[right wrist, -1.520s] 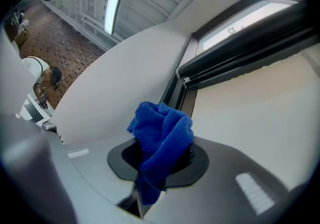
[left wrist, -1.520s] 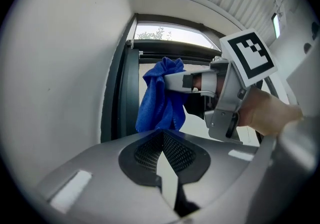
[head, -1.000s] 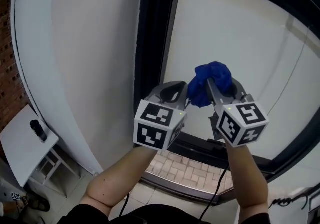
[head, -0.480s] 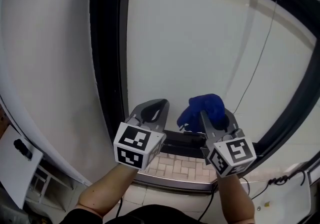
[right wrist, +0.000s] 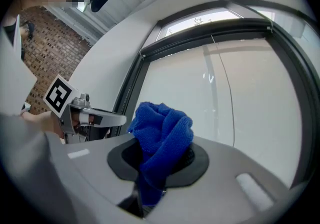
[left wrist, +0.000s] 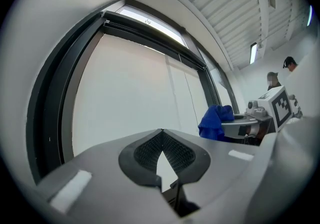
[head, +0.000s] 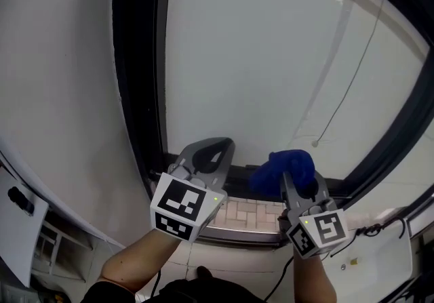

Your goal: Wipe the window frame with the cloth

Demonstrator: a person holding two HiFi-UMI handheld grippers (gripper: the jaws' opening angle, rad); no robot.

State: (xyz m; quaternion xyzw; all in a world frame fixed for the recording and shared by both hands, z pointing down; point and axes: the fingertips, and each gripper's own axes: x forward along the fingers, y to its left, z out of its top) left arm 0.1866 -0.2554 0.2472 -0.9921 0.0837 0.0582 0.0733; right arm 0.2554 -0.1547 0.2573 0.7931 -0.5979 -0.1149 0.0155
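Fingers of the right gripper [right wrist: 159, 164] pinch the blue cloth [right wrist: 162, 128]; left gripper [left wrist: 161, 140] fingers meet, empty.

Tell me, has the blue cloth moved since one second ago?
Yes. The blue cloth in the right gripper went down, from the glass to the window frame's bottom rail.

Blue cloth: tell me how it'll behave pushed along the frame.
The blue cloth bunches in soft folds above the right gripper, so probably floppy and light. Its looped pile likely drags on the window frame rather than slipping.
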